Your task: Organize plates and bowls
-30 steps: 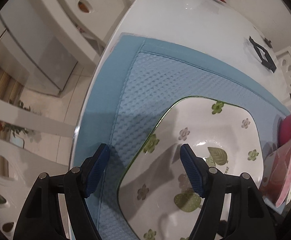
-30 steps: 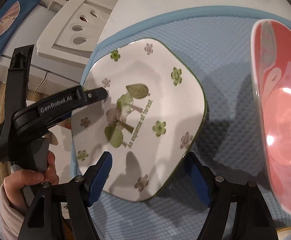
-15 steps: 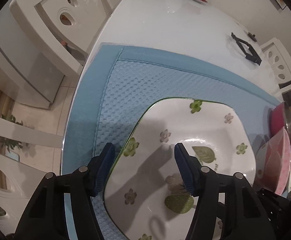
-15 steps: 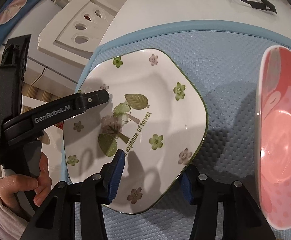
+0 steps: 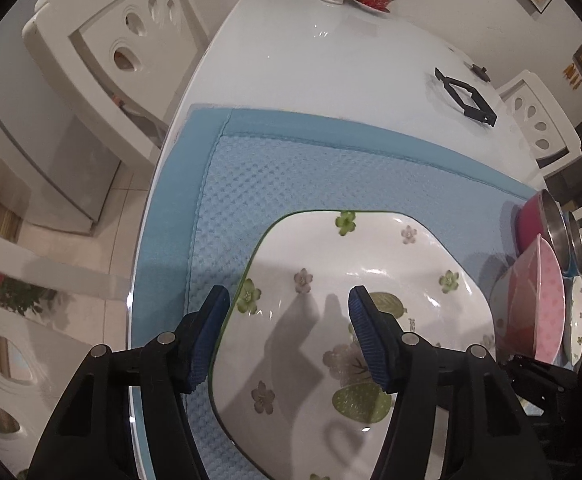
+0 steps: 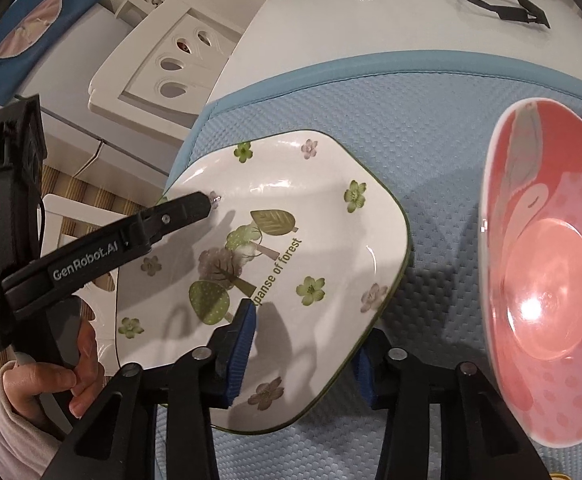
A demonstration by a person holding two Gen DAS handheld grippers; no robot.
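The far half of the white table (image 5: 331, 72) is lying open, with only 1 small black frame (image 5: 466, 100) on it; the blue mat (image 5: 291, 176) is staying bare behind the flowered plate (image 5: 331, 280); the pink bowl (image 6: 547, 264) is standing on edge just beside it, blocking the right; white chairs (image 5: 103, 52) are crowding the left edge.

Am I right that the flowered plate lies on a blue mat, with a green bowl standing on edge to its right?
Not quite: the bowl is pink, as the right wrist view shows. The flowered plate does lie on the blue mat, with the bowl on edge to its right.
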